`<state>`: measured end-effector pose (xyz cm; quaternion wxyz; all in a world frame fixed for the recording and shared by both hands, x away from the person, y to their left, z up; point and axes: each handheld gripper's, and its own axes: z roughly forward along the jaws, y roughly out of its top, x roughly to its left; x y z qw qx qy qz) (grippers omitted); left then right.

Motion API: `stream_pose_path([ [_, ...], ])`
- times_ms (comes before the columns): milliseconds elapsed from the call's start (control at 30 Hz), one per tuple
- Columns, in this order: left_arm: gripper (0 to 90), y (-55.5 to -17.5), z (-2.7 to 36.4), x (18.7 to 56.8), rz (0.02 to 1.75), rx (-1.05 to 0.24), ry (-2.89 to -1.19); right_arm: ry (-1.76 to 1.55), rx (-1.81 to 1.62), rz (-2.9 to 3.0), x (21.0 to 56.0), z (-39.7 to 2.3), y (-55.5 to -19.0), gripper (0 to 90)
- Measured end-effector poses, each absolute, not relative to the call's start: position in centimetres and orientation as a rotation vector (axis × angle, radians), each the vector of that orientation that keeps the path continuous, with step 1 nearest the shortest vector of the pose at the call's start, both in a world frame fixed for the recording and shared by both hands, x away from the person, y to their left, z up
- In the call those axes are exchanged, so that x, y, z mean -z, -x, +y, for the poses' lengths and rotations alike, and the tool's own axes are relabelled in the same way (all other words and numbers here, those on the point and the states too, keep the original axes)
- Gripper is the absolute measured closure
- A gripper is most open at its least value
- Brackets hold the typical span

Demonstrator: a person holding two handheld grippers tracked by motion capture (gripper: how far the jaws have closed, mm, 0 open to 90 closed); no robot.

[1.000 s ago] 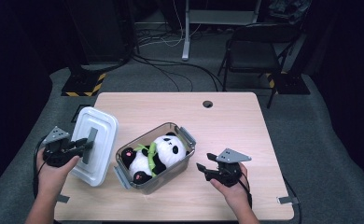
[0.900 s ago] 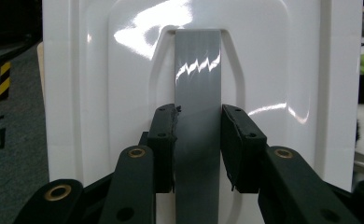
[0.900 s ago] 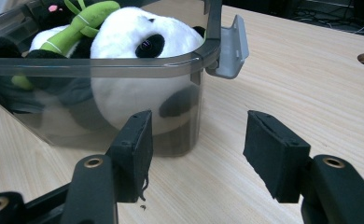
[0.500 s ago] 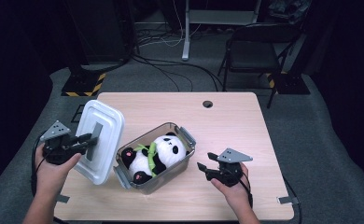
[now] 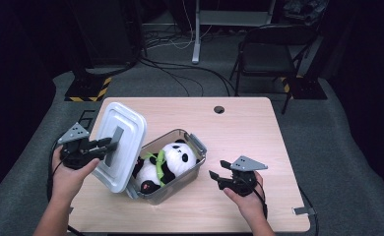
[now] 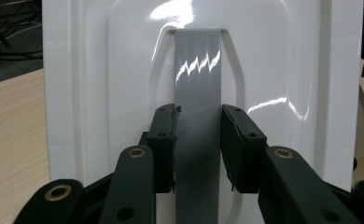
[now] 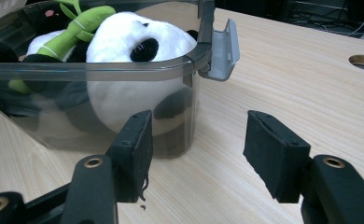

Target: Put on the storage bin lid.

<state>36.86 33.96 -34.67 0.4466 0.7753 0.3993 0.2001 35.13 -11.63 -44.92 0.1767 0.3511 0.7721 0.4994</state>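
Note:
A clear plastic box point(image 5: 198, 166) stands at the table's middle with a plush panda point(image 5: 178, 156) lying inside. Its white lid point(image 5: 122, 129) is raised and tilted on edge beside the box's left end. My left gripper point(image 5: 109, 145) is shut on the lid's grey handle strip point(image 6: 198, 70); in the left gripper view the lid point(image 6: 77, 93) faces me, and my left gripper point(image 6: 198, 127) squeezes the strip from both sides. My right gripper point(image 5: 218, 176) rests low on the table right of the box, open. In the right gripper view, my right gripper point(image 7: 196, 140) faces the box wall point(image 7: 77, 72), the panda point(image 7: 138, 42) and a grey latch point(image 7: 223, 49).
The wooden table point(image 5: 249, 128) has a round cable hole point(image 5: 219, 109) near its far edge. Bare tabletop lies right of and behind the box. A folding chair point(image 5: 264, 54), cables and dark equipment stand on the floor beyond the table.
The left gripper has lifted the lid off the table and tipped it upright, moving it up and toward the box. The right gripper has stayed where it was.

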Motion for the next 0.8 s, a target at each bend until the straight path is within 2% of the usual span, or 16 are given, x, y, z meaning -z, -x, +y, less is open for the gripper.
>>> stream_pose_path([
  [800, 66.7, -38.4, 29.5, 35.4, 0.919, -0.424, -1.960, -0.996, -1.415, 2.171, 44.9, -12.0, -35.2, 41.5],
])
